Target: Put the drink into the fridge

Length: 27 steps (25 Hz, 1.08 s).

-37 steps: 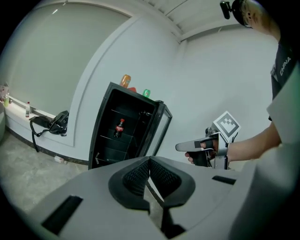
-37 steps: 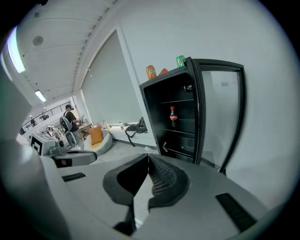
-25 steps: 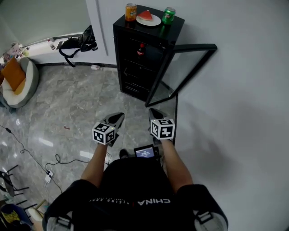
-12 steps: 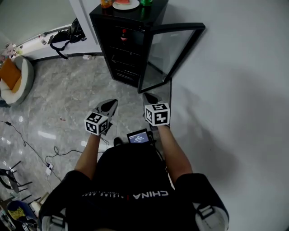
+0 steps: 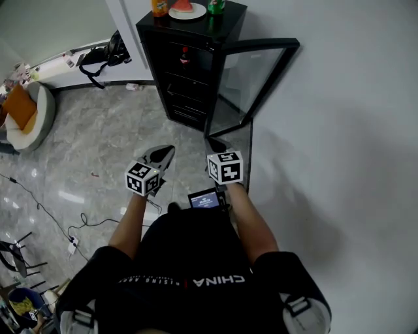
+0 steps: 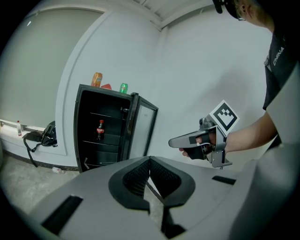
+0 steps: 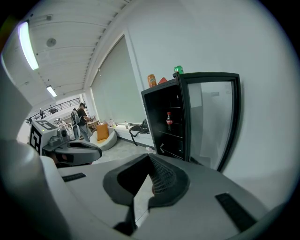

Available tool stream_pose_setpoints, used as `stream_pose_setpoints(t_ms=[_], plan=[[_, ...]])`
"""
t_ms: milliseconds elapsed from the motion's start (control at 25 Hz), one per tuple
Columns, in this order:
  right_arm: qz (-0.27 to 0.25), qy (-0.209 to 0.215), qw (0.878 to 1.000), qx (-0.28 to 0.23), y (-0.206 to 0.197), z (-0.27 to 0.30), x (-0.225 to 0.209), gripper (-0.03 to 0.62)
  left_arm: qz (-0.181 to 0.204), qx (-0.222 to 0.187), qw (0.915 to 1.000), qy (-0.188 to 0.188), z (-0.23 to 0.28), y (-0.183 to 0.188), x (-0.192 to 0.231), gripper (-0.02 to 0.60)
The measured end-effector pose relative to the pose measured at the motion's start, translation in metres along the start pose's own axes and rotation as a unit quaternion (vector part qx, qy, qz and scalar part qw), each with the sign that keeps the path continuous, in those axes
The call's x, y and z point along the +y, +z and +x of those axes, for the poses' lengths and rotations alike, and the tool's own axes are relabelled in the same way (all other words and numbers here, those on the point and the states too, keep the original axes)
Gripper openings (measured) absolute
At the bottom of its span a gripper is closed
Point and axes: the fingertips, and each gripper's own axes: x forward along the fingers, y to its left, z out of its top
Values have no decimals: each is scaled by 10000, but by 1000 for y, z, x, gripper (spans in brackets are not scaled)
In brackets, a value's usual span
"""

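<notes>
The black fridge point(image 5: 196, 72) stands against the wall with its glass door point(image 5: 251, 72) swung open to the right. A cola bottle point(image 5: 185, 57) stands on an upper shelf inside. An orange can point(image 5: 159, 6), a plate of watermelon point(image 5: 187, 9) and a green can point(image 5: 216, 6) sit on top. My left gripper point(image 5: 162, 154) and right gripper point(image 5: 217, 145) hover side by side above the floor, well short of the fridge. Both are shut with nothing in them. The left gripper view shows its closed jaws point(image 6: 150, 161), the bottle point(image 6: 100, 130) and the right gripper point(image 6: 190, 139). The right gripper view shows its closed jaws point(image 7: 151, 159).
A round seat with an orange cushion point(image 5: 23, 111) stands at the far left, and a black bag point(image 5: 104, 55) lies by the back wall. Cables point(image 5: 46, 225) trail over the marble floor at the left. A white wall point(image 5: 339, 130) runs along the right.
The head view has tilted, so the fridge sits higher in the frame than a second ago. Both grippers stay side by side, shut and empty.
</notes>
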Motion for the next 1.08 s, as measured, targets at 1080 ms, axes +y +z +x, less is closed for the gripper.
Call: stream_pose_setpoints(t_ms=[1080], plan=[[-122, -43, 9999, -105, 10, -3, 5, 15, -78, -316, 9995, 18, -5, 12, 12, 12]])
